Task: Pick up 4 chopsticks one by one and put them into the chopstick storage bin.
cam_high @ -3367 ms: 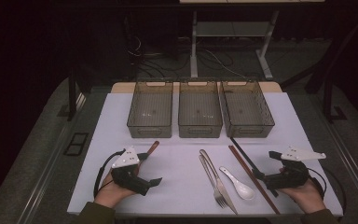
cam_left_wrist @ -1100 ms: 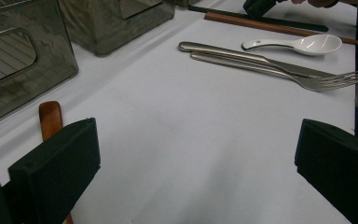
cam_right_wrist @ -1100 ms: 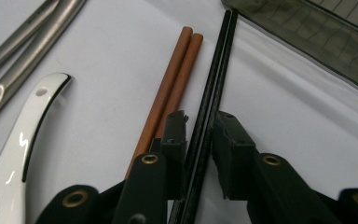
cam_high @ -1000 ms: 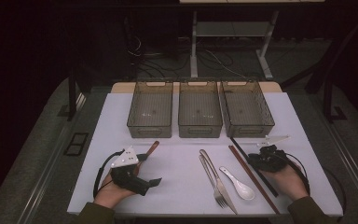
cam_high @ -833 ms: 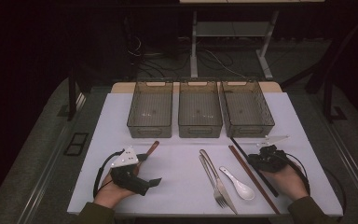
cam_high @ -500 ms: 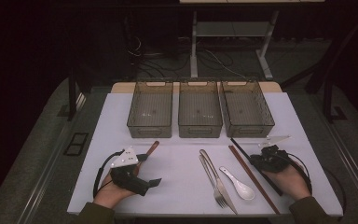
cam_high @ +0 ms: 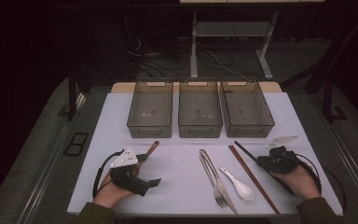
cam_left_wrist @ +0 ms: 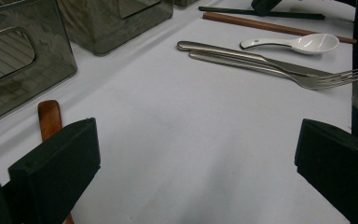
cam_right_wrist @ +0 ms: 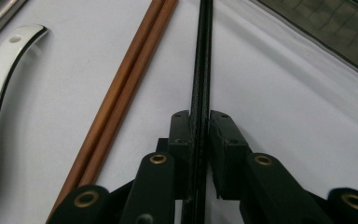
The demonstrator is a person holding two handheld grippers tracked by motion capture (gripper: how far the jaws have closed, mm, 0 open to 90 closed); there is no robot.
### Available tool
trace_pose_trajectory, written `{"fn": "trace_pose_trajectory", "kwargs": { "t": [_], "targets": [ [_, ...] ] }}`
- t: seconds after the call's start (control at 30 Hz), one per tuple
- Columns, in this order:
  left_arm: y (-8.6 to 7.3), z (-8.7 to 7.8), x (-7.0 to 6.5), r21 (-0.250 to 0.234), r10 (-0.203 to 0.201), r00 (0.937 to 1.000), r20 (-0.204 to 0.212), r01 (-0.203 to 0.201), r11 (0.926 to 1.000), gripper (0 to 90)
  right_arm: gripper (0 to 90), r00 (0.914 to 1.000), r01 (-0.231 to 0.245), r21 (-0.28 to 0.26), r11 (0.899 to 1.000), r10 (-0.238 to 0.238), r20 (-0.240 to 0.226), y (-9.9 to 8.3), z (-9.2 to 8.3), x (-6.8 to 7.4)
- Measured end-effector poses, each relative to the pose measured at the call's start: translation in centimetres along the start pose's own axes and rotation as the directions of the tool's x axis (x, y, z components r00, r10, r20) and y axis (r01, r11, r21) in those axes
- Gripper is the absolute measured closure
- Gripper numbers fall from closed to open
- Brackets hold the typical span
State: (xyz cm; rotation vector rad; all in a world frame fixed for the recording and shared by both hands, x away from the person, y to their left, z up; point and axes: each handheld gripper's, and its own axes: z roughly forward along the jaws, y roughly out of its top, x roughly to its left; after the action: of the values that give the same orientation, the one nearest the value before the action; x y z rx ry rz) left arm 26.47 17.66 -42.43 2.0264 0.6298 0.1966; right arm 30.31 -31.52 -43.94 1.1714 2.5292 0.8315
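Observation:
My right gripper [cam_high: 265,161] lies at the right of the white mat, shut on a pair of black chopsticks [cam_high: 245,150]. In the right gripper view the jaws pinch the black chopsticks [cam_right_wrist: 204,56] side by side, with their length running ahead along the mat. A pair of brown chopsticks [cam_right_wrist: 126,98] lies just left of them, and a white spoon [cam_right_wrist: 0,93] farther left. My left gripper [cam_high: 149,170] rests at the front left, open with nothing between its pads [cam_left_wrist: 56,158]. A brown wooden handle [cam_left_wrist: 49,116] lies by its left jaw.
Three smoky clear bins [cam_high: 149,131] [cam_high: 199,131] [cam_high: 249,129] stand in a row at the back of the mat. A knife [cam_high: 209,165] and a fork [cam_high: 220,196] lie mid-front beside the white spoon [cam_high: 237,185]. Dark floor surrounds the table.
My right gripper has moved forward and left from the mat's front right corner and shut on the black chopsticks. Over the last second it barely shifted. The left gripper stayed still.

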Motion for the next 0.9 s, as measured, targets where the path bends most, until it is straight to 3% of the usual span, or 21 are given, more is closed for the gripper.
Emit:
{"fn": "trace_pose_trajectory", "kwargs": {
  "t": [0.2,0.27,0.43,0.63,0.9],
  "targets": [
    [0.0,0.0,0.0,0.001,-0.005,1.0000,-0.001,0.005,1.0000,0.0,69.3,0.9991,-0.022,-0.054,0.998,0.020,-0.038,-0.1,-0.8,-0.1],
    [0.0,0.0,0.0,0.000,-0.005,1.0000,0.000,0.005,1.0000,0.0,63.8,0.9994,-0.024,-0.082,0.996,0.022,-0.027,-0.3,-1.3,-0.1],
    [-0.1,0.0,-0.1,-0.005,-0.007,1.0000,0.001,0.007,1.0000,0.0,61.9,0.9993,-0.032,-0.097,0.995,0.030,-0.021,-1.4,-2.8,0.1],
    [0.0,-0.1,-0.1,-0.001,-0.001,1.0000,0.001,0.001,1.0000,0.0,68.7,0.9996,-0.030,-0.113,0.993,0.030,-0.002,-2.9,-4.5,0.5],
    [-0.1,-0.1,-0.1,-0.006,-0.002,1.0000,0.000,0.002,1.0000,0.0,78.0,0.9991,-0.043,-0.073,0.996,0.043,-0.002,-4.3,-4.7,0.2]
  ]
}}
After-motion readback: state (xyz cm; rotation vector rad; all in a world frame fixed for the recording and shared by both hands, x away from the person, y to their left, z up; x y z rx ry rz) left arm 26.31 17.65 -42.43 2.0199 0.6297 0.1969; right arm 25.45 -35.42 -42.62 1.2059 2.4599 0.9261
